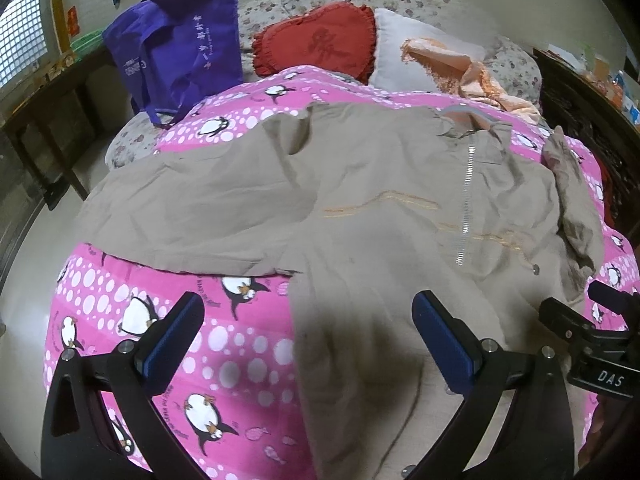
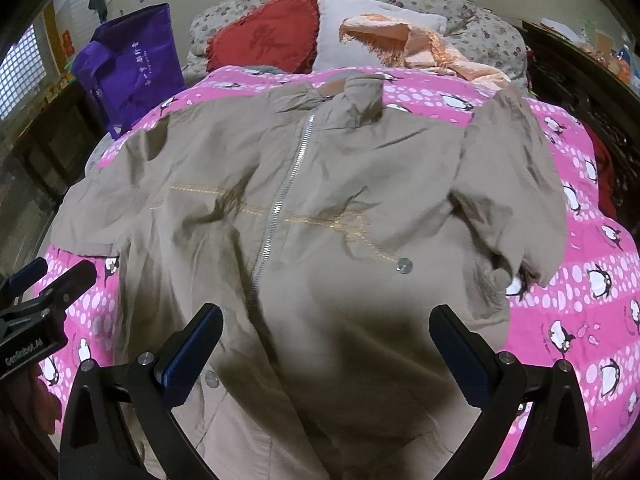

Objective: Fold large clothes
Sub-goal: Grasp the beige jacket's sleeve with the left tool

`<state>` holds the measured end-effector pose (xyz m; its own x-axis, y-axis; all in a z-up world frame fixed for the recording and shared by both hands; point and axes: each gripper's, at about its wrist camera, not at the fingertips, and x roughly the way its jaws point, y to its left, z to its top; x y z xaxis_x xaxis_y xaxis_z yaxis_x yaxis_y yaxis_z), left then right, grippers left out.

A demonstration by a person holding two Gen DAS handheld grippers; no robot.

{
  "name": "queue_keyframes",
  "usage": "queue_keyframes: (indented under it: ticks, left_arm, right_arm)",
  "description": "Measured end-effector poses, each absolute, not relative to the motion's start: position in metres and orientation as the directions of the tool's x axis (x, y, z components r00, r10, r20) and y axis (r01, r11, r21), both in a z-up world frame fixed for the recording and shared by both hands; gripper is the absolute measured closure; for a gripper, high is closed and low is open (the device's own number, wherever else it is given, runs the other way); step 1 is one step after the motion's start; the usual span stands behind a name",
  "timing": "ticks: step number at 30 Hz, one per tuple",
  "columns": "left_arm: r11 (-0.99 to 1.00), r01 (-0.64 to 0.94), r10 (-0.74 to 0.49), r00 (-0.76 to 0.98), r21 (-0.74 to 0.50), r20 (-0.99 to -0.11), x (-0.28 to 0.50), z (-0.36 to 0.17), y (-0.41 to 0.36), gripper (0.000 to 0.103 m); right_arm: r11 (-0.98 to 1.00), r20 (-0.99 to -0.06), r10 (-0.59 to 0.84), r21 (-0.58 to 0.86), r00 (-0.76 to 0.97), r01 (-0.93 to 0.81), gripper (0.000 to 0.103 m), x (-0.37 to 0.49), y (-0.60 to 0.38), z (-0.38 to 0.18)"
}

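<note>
A large khaki jacket [image 1: 360,200] [image 2: 320,184] lies spread front up on a pink penguin-print quilt [image 1: 224,344] [image 2: 580,288], its silver zipper [image 2: 280,200] running down the middle. One sleeve stretches out to the left; the other sleeve [image 2: 516,184] is folded in over the right side. My left gripper [image 1: 308,320] hovers open above the jacket's lower left edge, holding nothing. My right gripper [image 2: 326,336] hovers open over the jacket's lower middle, also with nothing between its fingers. Each gripper shows at the edge of the other's view.
At the head of the bed lie a red heart cushion [image 1: 320,42], a white pillow [image 1: 400,52] and a peach cloth [image 1: 472,68]. A purple bag [image 1: 180,48] stands at the bed's left. Dark wooden furniture [image 1: 48,120] flanks both sides of the bed.
</note>
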<state>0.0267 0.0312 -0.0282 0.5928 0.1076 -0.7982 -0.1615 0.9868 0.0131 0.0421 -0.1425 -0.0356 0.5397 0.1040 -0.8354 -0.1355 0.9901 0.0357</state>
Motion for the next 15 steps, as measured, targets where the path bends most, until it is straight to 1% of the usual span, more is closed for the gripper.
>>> queue_keyframes:
  ticks: [3,6,10,13,15]
  left_arm:
    - [0.982,-0.188,0.114,0.587,0.002,-0.801,0.029,-0.031,0.049,0.0]
    - [0.968,-0.251,0.15,0.571,0.002,-0.807,0.033,-0.037,0.083,0.0]
    - [0.933,-0.36,0.223,0.548,0.013,-0.807,0.036,-0.044,0.141,0.0]
    - [0.886,-0.464,0.284,0.518,0.014,-0.807,0.042,-0.054,0.199,0.0]
    - [0.847,-0.532,0.33,0.517,0.006,-0.79,0.043,-0.057,0.231,0.004]
  right_arm:
    - [0.988,-0.838,0.109,0.034,0.535,-0.149,0.0,0.044,-0.138,-0.037]
    - [0.987,-0.84,0.117,0.036,0.531,-0.16,0.0,0.045,-0.134,-0.037]
    - [0.984,-0.847,0.13,0.045,0.515,-0.174,0.0,0.048,-0.131,-0.04]
    - [0.981,-0.859,0.154,0.074,0.489,-0.179,0.0,0.05,-0.129,-0.044]
    - [0.98,-0.863,0.164,0.088,0.477,-0.176,0.0,0.051,-0.128,-0.046]
